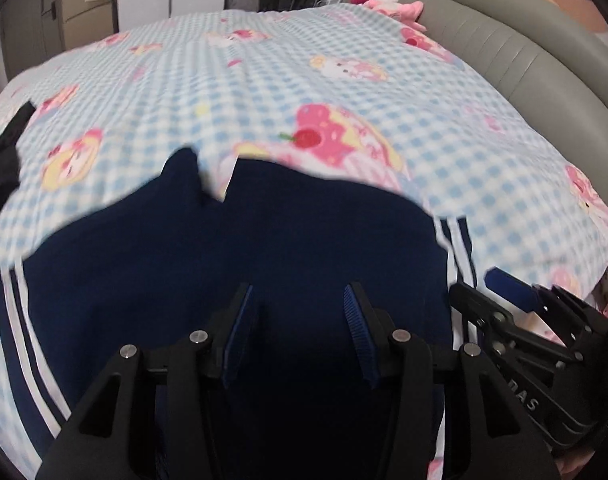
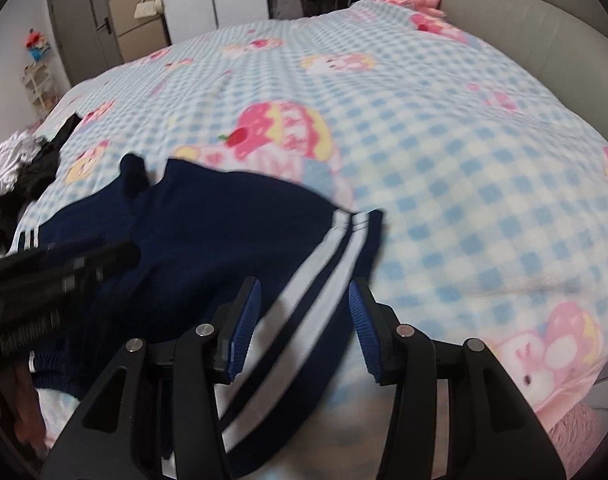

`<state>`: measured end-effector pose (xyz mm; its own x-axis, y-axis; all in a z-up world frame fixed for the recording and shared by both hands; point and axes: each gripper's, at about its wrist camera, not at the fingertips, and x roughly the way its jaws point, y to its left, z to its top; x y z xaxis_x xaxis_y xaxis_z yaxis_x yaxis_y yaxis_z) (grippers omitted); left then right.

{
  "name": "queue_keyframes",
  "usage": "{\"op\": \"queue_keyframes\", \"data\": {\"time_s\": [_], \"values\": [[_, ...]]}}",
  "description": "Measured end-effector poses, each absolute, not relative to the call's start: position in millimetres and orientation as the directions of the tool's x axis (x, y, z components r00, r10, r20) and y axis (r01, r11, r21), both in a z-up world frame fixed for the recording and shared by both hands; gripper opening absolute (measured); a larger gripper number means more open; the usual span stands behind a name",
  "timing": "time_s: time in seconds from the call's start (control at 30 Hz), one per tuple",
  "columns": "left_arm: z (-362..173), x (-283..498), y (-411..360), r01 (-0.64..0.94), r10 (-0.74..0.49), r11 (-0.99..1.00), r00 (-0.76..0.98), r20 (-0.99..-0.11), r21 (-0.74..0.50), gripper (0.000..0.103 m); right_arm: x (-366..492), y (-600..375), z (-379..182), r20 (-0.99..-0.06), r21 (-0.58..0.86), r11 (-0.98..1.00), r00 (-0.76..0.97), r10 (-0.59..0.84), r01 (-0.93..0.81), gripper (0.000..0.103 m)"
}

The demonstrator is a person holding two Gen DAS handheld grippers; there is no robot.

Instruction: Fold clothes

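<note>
Navy shorts (image 2: 207, 232) lie on the bed (image 2: 464, 184); left gripper (image 1: 299, 320) and right gripper (image 2: 304, 312) hover over them, fingers apart, gripping nothing; the loosely laid fold may slump or skew, as nothing pins it.

A: How was the lighting?
B: Soft, even indoor light, moderately bright. No glare. The navy shorts (image 1: 231, 264) read almost black.

A: And sharpness?
B: Motion blur smeared the checked blanket (image 2: 444, 168). Fisheye distortion curved both views, with dark vignetted corners.
</note>
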<state>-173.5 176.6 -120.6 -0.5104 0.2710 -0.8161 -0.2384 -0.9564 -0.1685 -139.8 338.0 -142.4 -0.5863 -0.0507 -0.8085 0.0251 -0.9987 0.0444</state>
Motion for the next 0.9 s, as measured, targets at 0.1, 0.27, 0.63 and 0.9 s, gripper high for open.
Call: {"op": "queue_keyframes", "data": {"time_s": [0.1, 0.27, 0.63, 0.9], "values": [[-138.7, -170.3, 161.4, -0.186, 0.251, -0.965, -0.478, -0.841, -0.183, 0.048, -133.7, 316.4, -155.1, -0.836, -0.001, -0.998, -0.547, -0.034, 0.062, 0.047], [-144.6, -158.9, 143.6, -0.162, 0.306, -0.952, -0.445, -0.841, -0.261, 0.048, -129.4, 306.7, -161.8, -0.869, -0.068, -0.993, -0.494, 0.011, 0.098, 0.047], [-132.2, -143.1, 73.8, 0.047, 0.183, -0.969, -0.532, -0.827, -0.244, 0.048, -150.0, 269.2, -126.7, -0.833, 0.04, -0.983, -0.537, -0.131, 0.179, 0.049], [-162.7, -104.0, 44.9, 0.033, 0.246, -0.955, -0.467, -0.849, -0.294, 0.048, -107.5, 263.8, -159.8, -0.849, -0.048, -0.999, -0.527, 0.032, 0.016, 0.049]]}}
